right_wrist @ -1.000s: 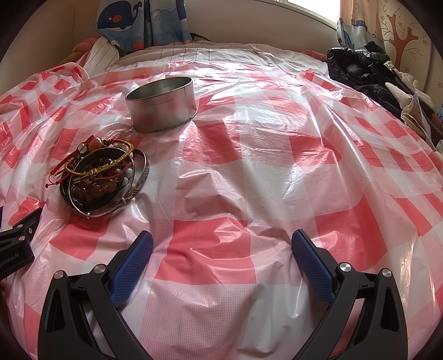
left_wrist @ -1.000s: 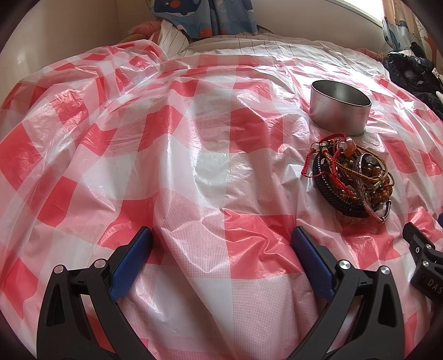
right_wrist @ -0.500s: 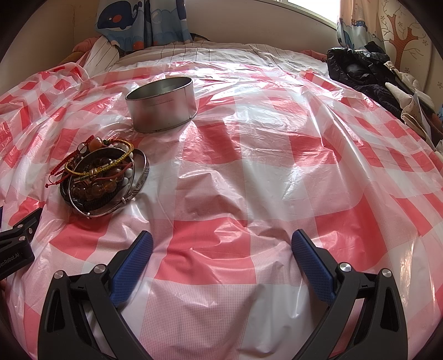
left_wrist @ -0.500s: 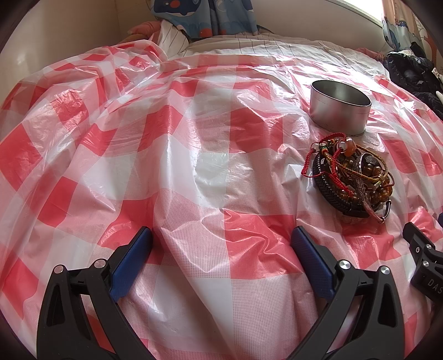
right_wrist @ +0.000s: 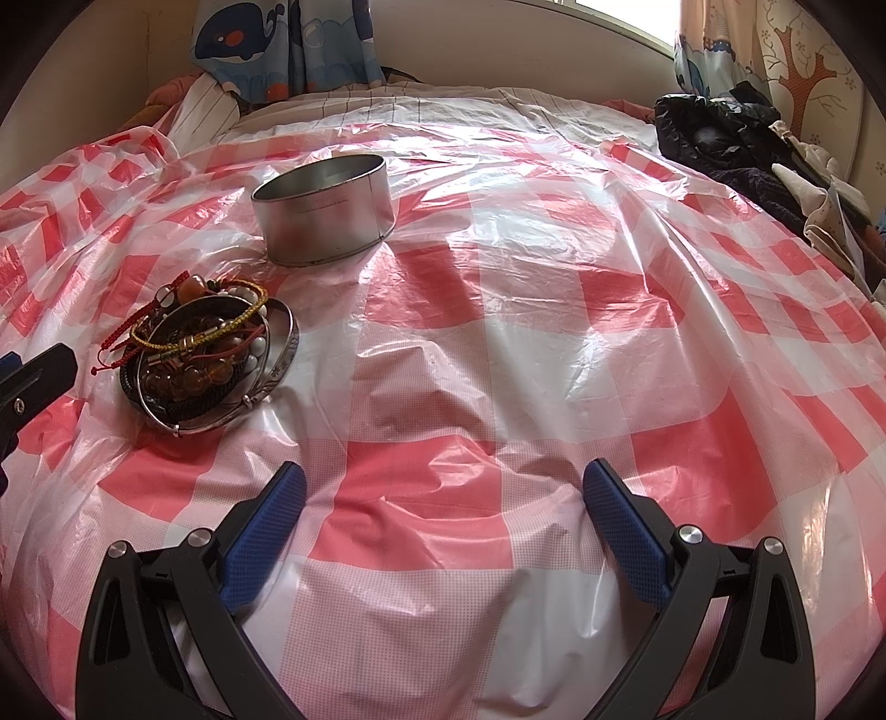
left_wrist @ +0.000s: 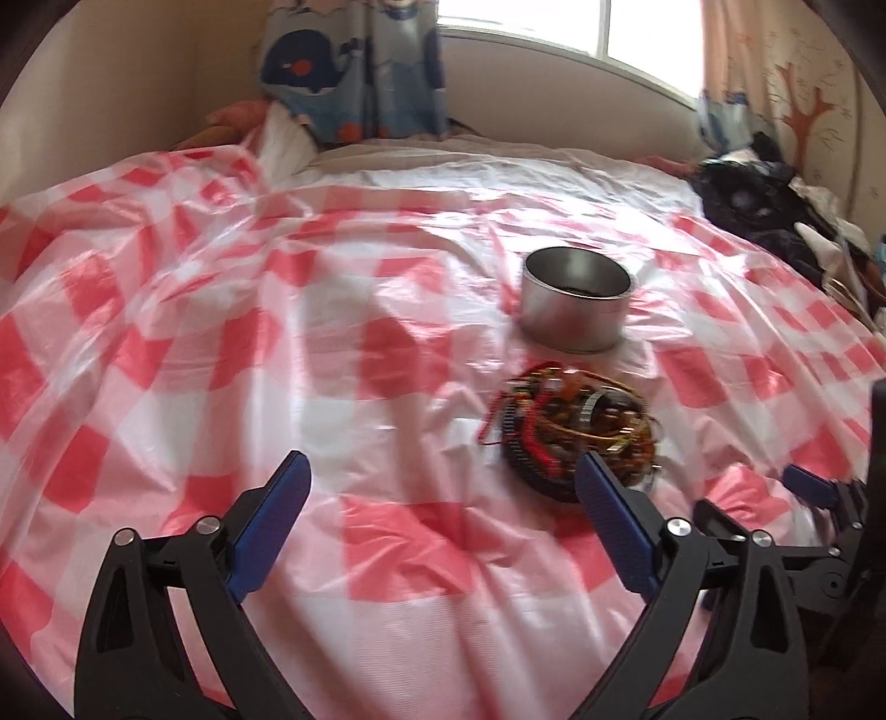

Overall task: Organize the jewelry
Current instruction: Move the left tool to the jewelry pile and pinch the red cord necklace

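A pile of bracelets and bangles, with beads, red and yellow cords and silver bangles, lies on the red-and-white checked plastic sheet. It also shows blurred in the left wrist view. A round silver tin stands open just beyond it, also in the left wrist view. My left gripper is open and empty, raised above the sheet, its right finger just before the pile. My right gripper is open and empty, right of the pile.
The sheet covers a bed. Dark clothes are heaped at the right edge. A whale-print curtain and a wall stand behind the bed. The right gripper shows at the right edge of the left wrist view.
My left gripper has lifted and swung right toward the pile, with motion blur. My right gripper has barely moved. The jewelry and tin have stayed put.
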A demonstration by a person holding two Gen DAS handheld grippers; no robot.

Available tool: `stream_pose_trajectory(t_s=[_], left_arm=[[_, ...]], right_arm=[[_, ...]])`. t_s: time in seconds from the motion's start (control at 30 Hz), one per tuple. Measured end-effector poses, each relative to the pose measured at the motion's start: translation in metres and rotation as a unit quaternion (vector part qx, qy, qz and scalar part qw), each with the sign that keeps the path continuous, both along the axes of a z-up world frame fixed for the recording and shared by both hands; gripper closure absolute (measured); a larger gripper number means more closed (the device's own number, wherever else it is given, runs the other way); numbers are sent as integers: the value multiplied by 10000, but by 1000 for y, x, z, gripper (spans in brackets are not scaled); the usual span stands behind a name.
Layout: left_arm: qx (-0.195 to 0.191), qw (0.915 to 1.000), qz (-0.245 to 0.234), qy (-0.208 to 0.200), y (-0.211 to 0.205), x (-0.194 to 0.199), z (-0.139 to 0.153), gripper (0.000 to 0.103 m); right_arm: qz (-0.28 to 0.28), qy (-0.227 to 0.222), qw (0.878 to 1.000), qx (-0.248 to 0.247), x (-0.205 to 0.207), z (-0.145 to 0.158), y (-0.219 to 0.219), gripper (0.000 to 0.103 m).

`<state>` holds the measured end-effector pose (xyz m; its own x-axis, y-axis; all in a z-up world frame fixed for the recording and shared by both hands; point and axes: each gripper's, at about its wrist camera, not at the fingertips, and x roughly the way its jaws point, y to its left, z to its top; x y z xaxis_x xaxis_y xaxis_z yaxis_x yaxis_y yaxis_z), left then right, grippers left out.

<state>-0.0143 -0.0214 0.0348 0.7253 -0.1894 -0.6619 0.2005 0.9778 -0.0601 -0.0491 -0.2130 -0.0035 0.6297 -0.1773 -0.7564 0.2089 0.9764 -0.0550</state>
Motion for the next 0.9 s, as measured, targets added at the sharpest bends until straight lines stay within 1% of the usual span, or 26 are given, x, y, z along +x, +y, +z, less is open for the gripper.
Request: stream_pose_trajectory(t_s=[0.03, 0.1, 0.17, 0.2, 0.27, 0.3, 0.37, 0.4, 0.43, 0.5, 0.53, 0.6, 0.67, 0.73, 0.9], left_arm=[[20, 9999, -121, -19, -4, 0, 1, 15], [130, 9996, -270, -10, -13, 3, 1, 25], [100, 9989, -436, 129, -18, 8, -2, 40], [71, 9987, -471, 199, -18, 12, -4, 43], [22, 9977, -609, 302, -21, 17, -7, 60], [-17, 9970, -675, 366, -22, 21, -9, 65], [16, 9963, -723, 464, -25, 26, -13, 86], [-14, 9959, -762, 479, -25, 27, -14, 90], [-2, 9961, -751, 474, -25, 28, -14, 99], [32, 9966, -712, 425, -24, 28, -12, 100], [4, 9971, -650, 400, -20, 28, -10, 100], [-143, 9980, -501, 367, -8, 27, -5, 100], [-285, 9983, -350, 355, 6, 27, 1, 100], [-336, 9986, -200, 364, 16, 28, 3, 100], [-346, 9980, 134, 513, 34, 32, 0, 100]], right_arm=[[0, 2, 10000, 1, 0, 0, 0, 7], [0, 0, 10000, -1, 0, 0, 0, 7], [2, -1, 10000, 2, 0, 0, 0, 7], [2, -1, 10000, 2, 0, 0, 0, 7], [2, -1, 10000, -1, 0, 0, 0, 7], [2, -1, 10000, 1, 0, 0, 0, 7], [3, 0, 10000, 2, 0, 0, -1, 7], [3, 0, 10000, 2, 0, 0, 0, 7], [3, 4, 10000, -7, 0, 1, 1, 7], [47, -34, 10000, 26, -1, 2, 1, 7], [170, -129, 9997, 134, -3, 5, 2, 7], [588, -511, 9953, 580, -9, 16, 4, 7], [882, -747, 9883, 998, -8, 27, 7, 7], [1178, -763, 9817, 1285, 3, 33, 12, 7], [1716, -536, 9660, 1860, 37, 34, 27, 9]])
